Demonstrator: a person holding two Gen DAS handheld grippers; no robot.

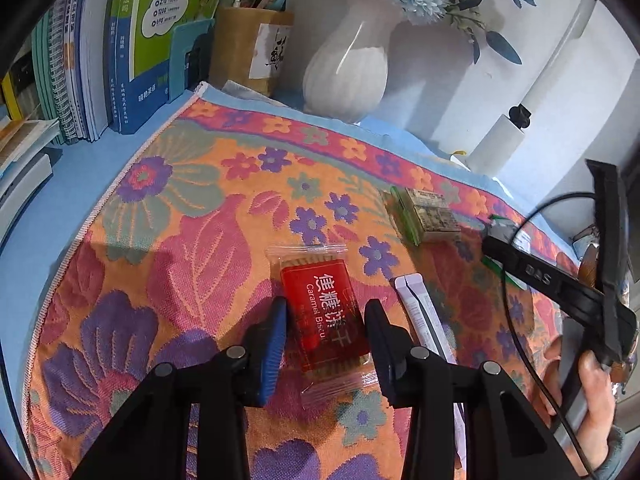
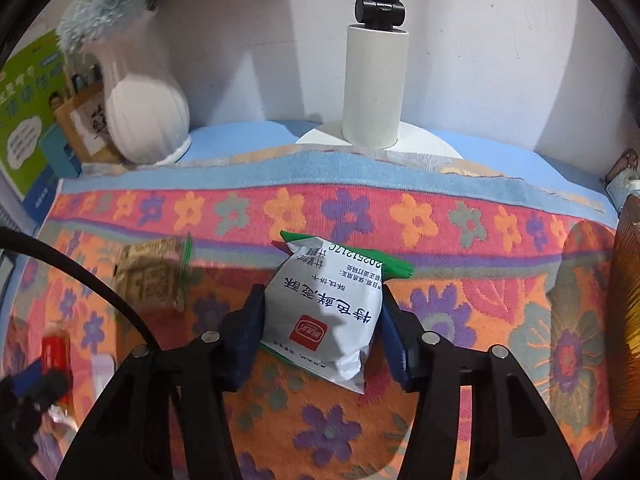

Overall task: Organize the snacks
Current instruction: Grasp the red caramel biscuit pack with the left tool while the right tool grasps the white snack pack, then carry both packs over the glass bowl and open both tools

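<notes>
From the left wrist view, your left gripper stands spread over the red biscuit packet, a finger on each long side, with a clear gap on both; nothing is pinched. The packet lies flat on the flowered cloth, toward its near edge and about midway along it. It looks light, with a stiff biscuit inside a thin, glossy plastic wrap, so it is likely slippery and will crack under hard pressure. Take it across the firm middle, not by the clear crimped ends, which would fold. Just beside it on the right lies a white sachet, thin and limp by the look of it. Farther toward the far right corner sits a small green-edged pack. Your right gripper reaches in over the right edge.

From the right wrist view, your right gripper has the white snack bag between its fingers. The left finger touches the bag's side; the right one looks to be against it too, but I cannot tell whether you are squeezing or only resting. The bag sits in the middle of the cloth, nearer the far edge, below the lamp post. It is puffed and soft, probably light, with crumbly contents. Grip it gently across the middle, where the pad has bulk to hold; the green crimped end is flat and would slide out.
</notes>
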